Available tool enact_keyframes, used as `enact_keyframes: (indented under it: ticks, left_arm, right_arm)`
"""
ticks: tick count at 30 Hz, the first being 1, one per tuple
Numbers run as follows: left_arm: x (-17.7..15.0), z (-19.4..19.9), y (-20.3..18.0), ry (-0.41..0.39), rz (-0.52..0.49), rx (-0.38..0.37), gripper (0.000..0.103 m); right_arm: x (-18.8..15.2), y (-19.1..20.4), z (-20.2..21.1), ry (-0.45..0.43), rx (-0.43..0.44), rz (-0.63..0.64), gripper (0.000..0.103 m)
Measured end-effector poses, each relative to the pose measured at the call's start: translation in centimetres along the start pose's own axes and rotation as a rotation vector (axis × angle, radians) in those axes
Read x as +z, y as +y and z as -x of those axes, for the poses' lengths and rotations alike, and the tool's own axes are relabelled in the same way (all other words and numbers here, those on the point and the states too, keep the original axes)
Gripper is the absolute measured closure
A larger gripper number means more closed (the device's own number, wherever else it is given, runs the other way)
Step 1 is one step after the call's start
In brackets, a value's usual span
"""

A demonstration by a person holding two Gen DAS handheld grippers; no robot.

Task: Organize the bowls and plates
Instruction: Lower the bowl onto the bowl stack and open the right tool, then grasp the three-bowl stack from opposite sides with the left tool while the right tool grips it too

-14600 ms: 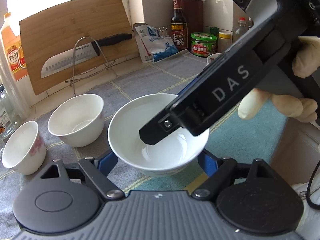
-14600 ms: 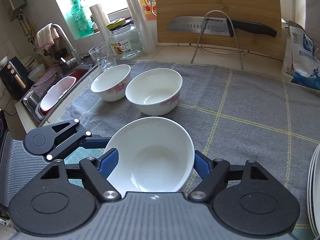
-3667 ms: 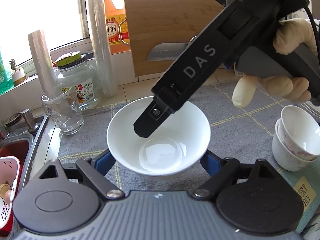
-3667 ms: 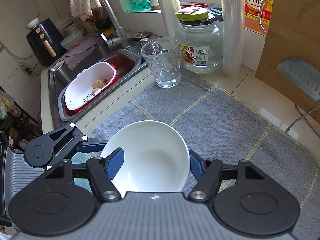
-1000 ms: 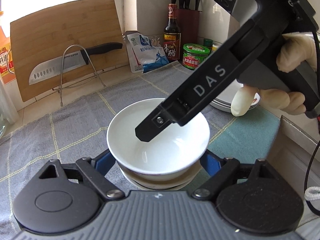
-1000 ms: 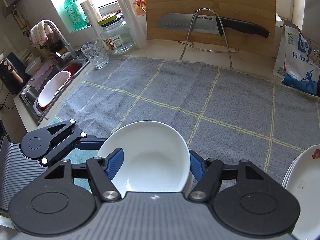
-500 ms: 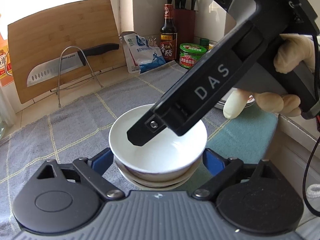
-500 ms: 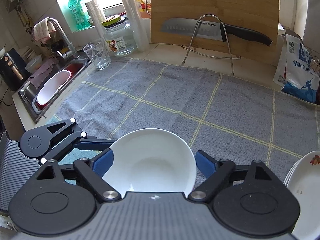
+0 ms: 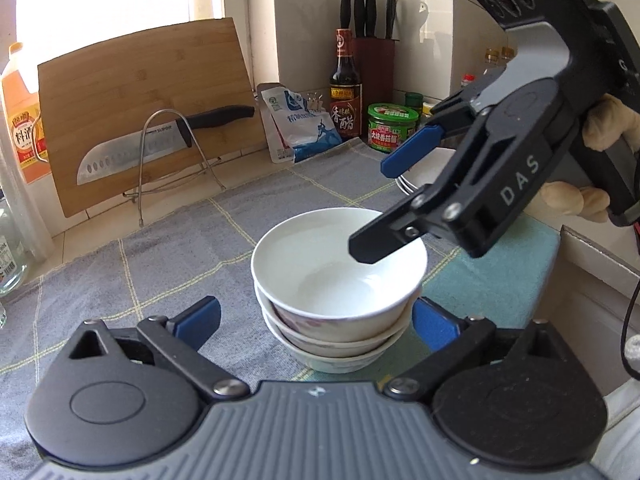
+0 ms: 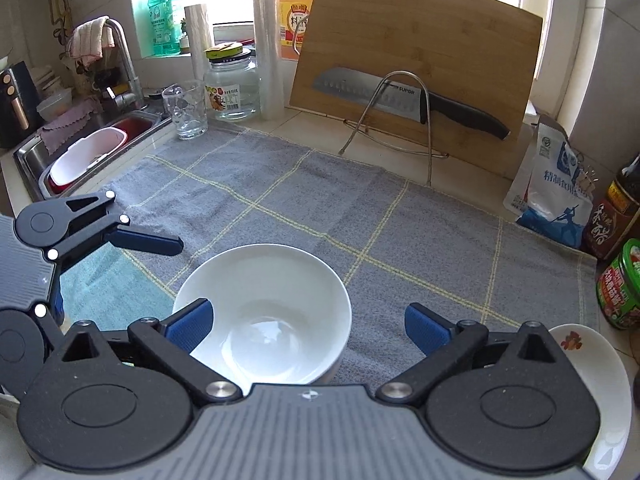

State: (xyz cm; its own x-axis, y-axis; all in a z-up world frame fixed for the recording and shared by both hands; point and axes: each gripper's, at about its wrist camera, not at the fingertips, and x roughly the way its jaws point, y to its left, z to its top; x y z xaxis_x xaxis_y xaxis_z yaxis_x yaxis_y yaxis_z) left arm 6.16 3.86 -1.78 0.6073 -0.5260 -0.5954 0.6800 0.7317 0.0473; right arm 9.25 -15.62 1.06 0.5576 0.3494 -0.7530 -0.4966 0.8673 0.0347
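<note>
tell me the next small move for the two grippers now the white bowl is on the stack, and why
Probably lift both clear. The white bowl sits nested on the bowl stack, and the left gripper and right gripper have just been opening, pads off the rim. The right gripper's lower finger hangs over the bowl.

Bowl stack (image 9: 336,304) on cloth (image 9: 168,264), plates (image 10: 596,392) right

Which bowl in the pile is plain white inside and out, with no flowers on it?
The top bowl of the stack. Its visible side is plain white, while the bowl right under it shows pink flower marks on its outside.
</note>
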Motion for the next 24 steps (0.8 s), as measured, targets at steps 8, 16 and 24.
enact_keyframes:
  ticks: [8, 16, 24]
  left_arm:
    - [-1.2, 0.0, 1.1, -0.025, -0.051, -0.028, 0.001]
    - [-2.5, -1.6, 1.2, 0.044, -0.078, -0.077, 0.001]
    - [-2.6, -3.9, 0.9, 0.165, -0.047, -0.05, 0.001]
  right_arm:
    - [-2.0, 1.7, 1.8, 0.007, -0.086, 0.087, 0.0]
    - [-4.8, 2.7, 0.6, 0.104, -0.121, 0.14, 0.0]
    - [-5.8, 1.0, -3.0, 0.123, -0.006, 0.181, 0.0]
